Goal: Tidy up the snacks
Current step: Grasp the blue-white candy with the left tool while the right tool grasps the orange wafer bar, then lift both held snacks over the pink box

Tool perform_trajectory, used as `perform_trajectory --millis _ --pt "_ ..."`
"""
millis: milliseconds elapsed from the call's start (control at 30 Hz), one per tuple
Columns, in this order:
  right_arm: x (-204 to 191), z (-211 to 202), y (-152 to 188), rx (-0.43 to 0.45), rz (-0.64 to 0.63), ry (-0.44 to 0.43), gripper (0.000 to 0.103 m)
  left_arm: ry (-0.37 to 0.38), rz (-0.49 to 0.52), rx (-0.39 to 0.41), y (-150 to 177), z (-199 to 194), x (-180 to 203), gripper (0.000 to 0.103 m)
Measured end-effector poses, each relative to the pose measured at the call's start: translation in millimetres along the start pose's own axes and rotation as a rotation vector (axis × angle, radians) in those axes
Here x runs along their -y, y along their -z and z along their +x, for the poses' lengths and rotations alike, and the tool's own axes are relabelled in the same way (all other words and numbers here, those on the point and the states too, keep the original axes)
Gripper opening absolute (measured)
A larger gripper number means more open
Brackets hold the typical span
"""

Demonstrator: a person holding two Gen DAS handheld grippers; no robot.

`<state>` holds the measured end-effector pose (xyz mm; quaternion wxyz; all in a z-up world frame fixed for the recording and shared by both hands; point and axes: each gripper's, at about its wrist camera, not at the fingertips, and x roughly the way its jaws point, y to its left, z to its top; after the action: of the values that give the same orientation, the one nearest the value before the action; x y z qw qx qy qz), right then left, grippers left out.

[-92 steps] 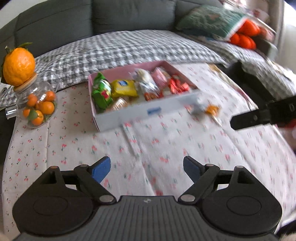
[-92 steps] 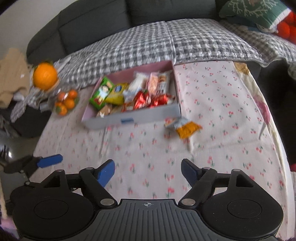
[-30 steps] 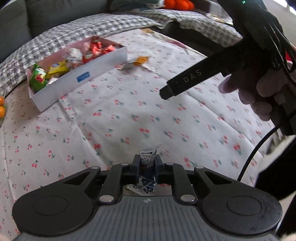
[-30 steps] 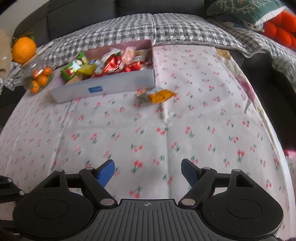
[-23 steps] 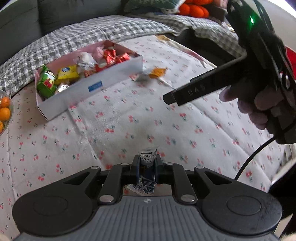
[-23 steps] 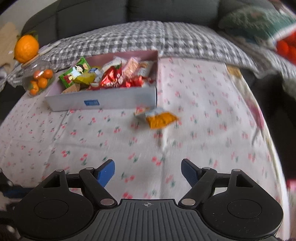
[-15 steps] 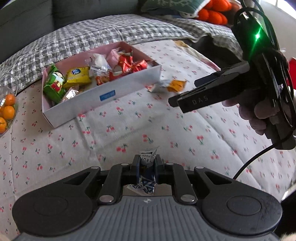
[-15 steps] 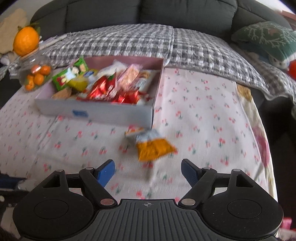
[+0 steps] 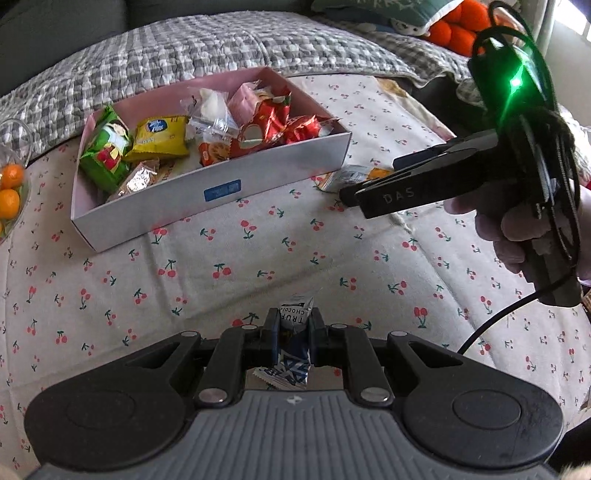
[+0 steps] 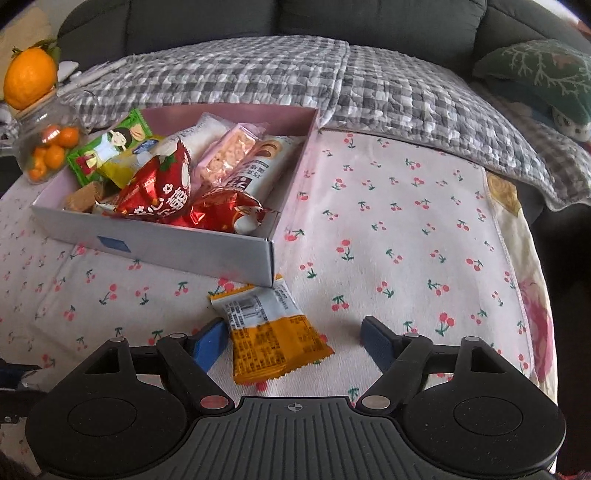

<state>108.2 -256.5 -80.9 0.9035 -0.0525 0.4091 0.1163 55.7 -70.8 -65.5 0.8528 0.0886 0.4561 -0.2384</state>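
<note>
1. The snack box (image 10: 207,251) lies on the cherry-print cloth (image 10: 406,229); the packets in it overlap and partly hide one another.
2. The orange-and-white packet (image 10: 273,332) lies just before the box corner, between the wide-open fingers of the right gripper (image 10: 295,341).
3. The left gripper (image 9: 293,334) is closed on a blue-white wrapper (image 9: 293,347); only "TRUF" and "CHOCO" are readable.
4. The right tool's side shows "DAS".

the snack box (image 10: 192,251) sits on the table (image 10: 406,229), a loose packet (image 10: 273,332) just before its right corner; a fruit jar (image 10: 44,147) stands left of it, a sofa (image 10: 332,22) behind.
</note>
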Motion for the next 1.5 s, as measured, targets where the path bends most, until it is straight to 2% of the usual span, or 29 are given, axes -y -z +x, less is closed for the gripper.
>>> perform_trajectory --millis 33,100,167,233,333,533,767,933,1133,1500 --pt "0 0 1 0.006 -0.005 0.000 0.078 0.001 0.000 0.000 0 1 -1 0.013" --pt "-2 -1 0 0.018 -0.021 -0.015 0.071 0.003 -0.001 0.002 0 0 -2 0.013" --pt "-4 -3 1 0.024 -0.037 -0.039 0.052 0.003 0.001 0.003 0 0 -2 0.013" --pt "-8 -5 1 0.024 -0.049 -0.061 0.040 0.001 0.003 0.004 1 0 -1 0.013" --pt "-13 -8 1 0.018 -0.068 -0.065 0.039 -0.010 0.002 0.009 1 -1 0 0.013" --pt "-19 -22 5 -0.007 -0.041 -0.139 0.039 -0.023 -0.022 0.026 0 -6 -9 0.013" --pt "-26 -44 5 0.018 -0.020 -0.160 0.039 -0.037 -0.083 0.081 -11 -18 -24 0.013" --pt "-24 -59 -14 0.084 0.045 -0.190 0.039 -0.069 -0.122 0.142 -27 -28 -36 0.013" --pt "-19 -56 -47 0.138 0.141 -0.206 0.039 -0.080 -0.129 0.214 -56 -31 -47 0.013" --pt "-4 -34 -91 0.216 0.246 -0.207 0.039 -0.104 -0.129 0.240 -96 -3 -65 0.013"
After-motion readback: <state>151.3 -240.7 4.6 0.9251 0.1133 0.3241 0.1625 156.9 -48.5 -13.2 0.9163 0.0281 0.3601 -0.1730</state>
